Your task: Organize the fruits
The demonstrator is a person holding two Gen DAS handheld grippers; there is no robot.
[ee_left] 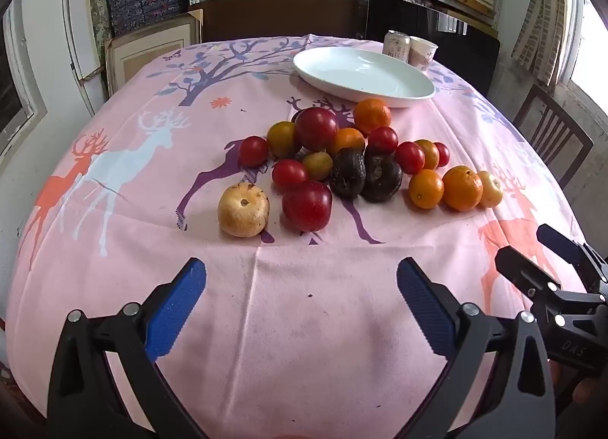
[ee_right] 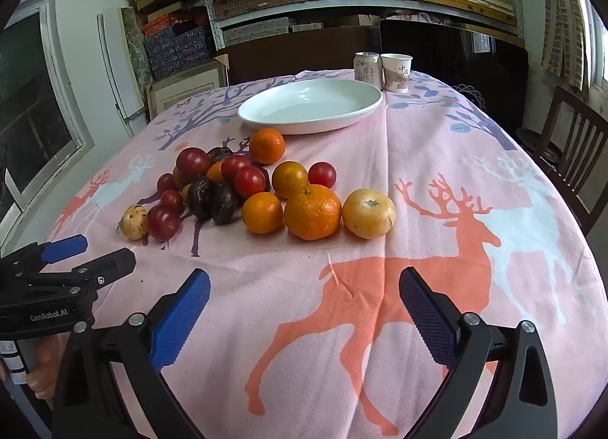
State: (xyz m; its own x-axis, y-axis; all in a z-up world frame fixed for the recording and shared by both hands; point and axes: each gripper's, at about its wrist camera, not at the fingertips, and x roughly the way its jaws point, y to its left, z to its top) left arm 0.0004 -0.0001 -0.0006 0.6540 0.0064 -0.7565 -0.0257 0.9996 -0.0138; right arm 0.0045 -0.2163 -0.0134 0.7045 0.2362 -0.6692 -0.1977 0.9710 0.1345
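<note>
On the table, draped in a pink cloth printed with deer and trees [ee_right: 418,158], the fruit lies in a loose heap near the middle, none of it on the dish. Furthest left sits a pale yellow round fruit with brown speckles [ee_left: 243,210], and just beside it a large dark red fruit [ee_left: 307,205]. Behind these is a cluster of small red tomato-like fruits [ee_left: 253,150] mixed with greenish-yellow ones, then two wrinkled dark purple fruits [ee_left: 381,177] touching each other at the heap's centre. To the right come the oranges: a small one [ee_right: 263,212], a big dimpled one [ee_right: 312,212] pressed against it, and at the right end a second pale yellow round fruit [ee_right: 368,213] touching the big orange. Another orange [ee_right: 267,145] sits alone at the back, near the rim of the empty white oval dish [ee_right: 266,120], behind which a can [ee_right: 365,66] and a paper cup [ee_right: 396,72] stand side by side. Nearer me, the left gripper [ee_left: 301,308] with its blue-padded fingers [ee_left: 178,310] hovers over bare cloth, jaws spread wide and holding nothing; the right gripper [ee_right: 304,315] beside it is likewise wide apart and empty, short of the fruit.
</note>
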